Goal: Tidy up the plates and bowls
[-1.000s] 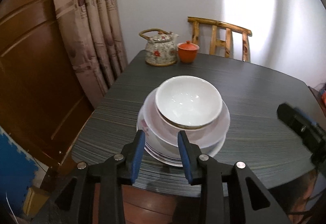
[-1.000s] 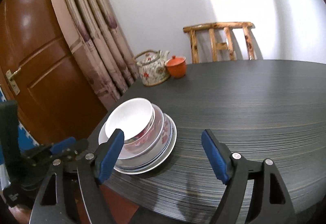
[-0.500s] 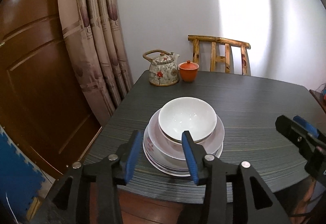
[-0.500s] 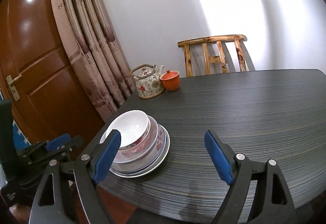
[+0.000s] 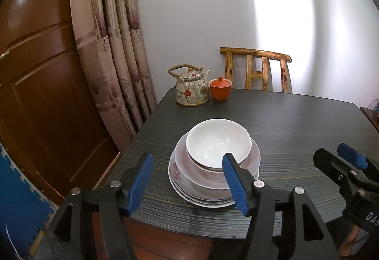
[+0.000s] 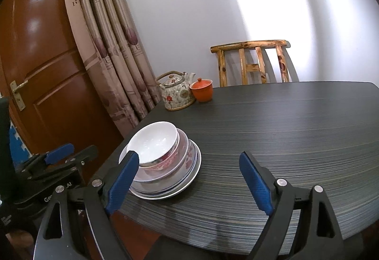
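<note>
1. Left wrist view gives you the inside of the white bowl (image 5: 218,141) from above; it sits on top of the stack of plates and bowls (image 5: 214,179) near the table's (image 5: 296,122) front left corner.
2. Right wrist view shows what that one does not: the stack from the side, with red floral patterns on the lower bowls (image 6: 165,160) and a blue rim on a plate (image 6: 189,170), plus the door handle (image 6: 17,92).
3. Your left gripper (image 5: 187,183) hovers short of the stack, released, jaws spread wide, holding nothing.
4. Your right gripper (image 6: 189,183) hangs over the table edge beside the stack, also released and empty.
5. Both views show the teapot (image 5: 191,88) and orange lidded cup (image 5: 220,89) at the far edge, before the wooden chair (image 5: 257,70).
6. How many plates lie in the stack is hard to count.
</note>
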The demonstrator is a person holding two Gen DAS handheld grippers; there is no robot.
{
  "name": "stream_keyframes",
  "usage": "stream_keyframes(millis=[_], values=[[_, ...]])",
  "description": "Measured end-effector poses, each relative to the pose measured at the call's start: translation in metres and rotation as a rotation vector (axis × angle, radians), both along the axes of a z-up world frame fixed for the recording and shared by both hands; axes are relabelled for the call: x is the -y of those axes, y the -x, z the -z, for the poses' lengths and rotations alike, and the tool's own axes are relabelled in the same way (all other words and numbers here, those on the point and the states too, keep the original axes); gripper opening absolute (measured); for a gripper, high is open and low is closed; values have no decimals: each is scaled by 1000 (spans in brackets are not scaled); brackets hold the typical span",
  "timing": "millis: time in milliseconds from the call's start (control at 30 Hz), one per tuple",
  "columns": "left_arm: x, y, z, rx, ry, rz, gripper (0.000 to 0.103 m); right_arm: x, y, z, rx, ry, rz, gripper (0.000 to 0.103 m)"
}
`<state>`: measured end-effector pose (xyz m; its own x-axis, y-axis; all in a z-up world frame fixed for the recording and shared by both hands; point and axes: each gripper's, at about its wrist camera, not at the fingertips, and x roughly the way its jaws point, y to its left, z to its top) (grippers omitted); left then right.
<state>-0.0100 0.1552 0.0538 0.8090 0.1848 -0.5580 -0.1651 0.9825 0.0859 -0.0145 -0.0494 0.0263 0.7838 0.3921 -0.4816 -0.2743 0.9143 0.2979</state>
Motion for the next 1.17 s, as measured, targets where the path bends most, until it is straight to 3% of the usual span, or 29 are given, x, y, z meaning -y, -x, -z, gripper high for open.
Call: stream_keyframes(millis=[533, 800, 967, 1167], values=[[-1, -6, 4, -34, 16, 2, 63, -3, 0, 5, -12, 4, -11, 87], [5, -6, 9, -49, 1, 7, 70, -4, -1, 8, -30, 4, -19, 87], [6, -2, 11, -14, -43, -5, 70, -4, -1, 8, -35, 3, -21, 87], [5, -4, 15, -39, -32, 5, 70, 6, -6, 14, -67, -2, -15, 90]])
